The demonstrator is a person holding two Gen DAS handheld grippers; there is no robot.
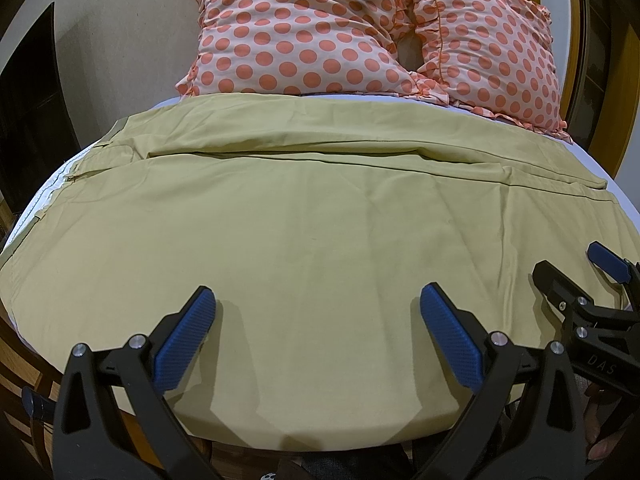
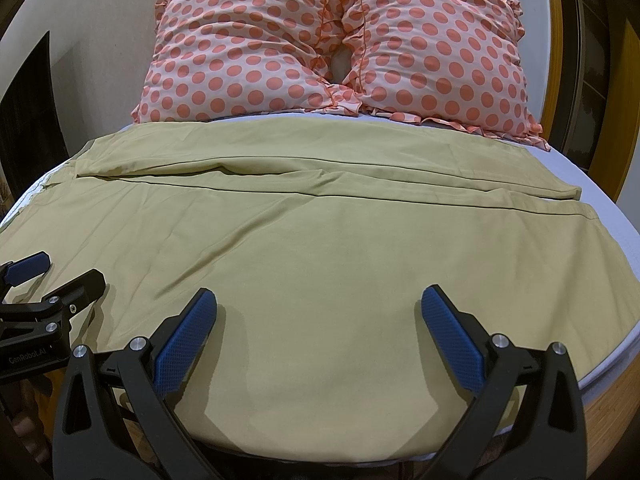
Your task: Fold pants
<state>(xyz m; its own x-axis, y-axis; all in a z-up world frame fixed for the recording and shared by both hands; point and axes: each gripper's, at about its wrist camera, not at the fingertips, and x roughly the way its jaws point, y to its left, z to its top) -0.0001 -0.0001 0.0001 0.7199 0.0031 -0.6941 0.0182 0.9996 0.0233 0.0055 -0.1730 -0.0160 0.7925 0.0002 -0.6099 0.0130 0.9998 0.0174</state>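
Note:
Khaki pants point(image 1: 304, 216) lie spread flat across the bed, the waist at the left and the leg ends at the right; they also show in the right wrist view point(image 2: 320, 240). The two legs lie side by side with a seam line between them. My left gripper point(image 1: 318, 300) is open and empty, just above the near leg by the bed's front edge. My right gripper point(image 2: 319, 300) is open and empty over the same leg, further right. Each gripper shows in the other's view, the right one point(image 1: 568, 268) and the left one point(image 2: 66, 270).
Two pink pillows with orange dots point(image 1: 360, 28) lean at the back of the bed, also in the right wrist view point(image 2: 340, 48). A white sheet point(image 2: 624, 232) shows past the pants at the right. A wooden bed frame point(image 2: 612, 400) runs below. A wall is at the left.

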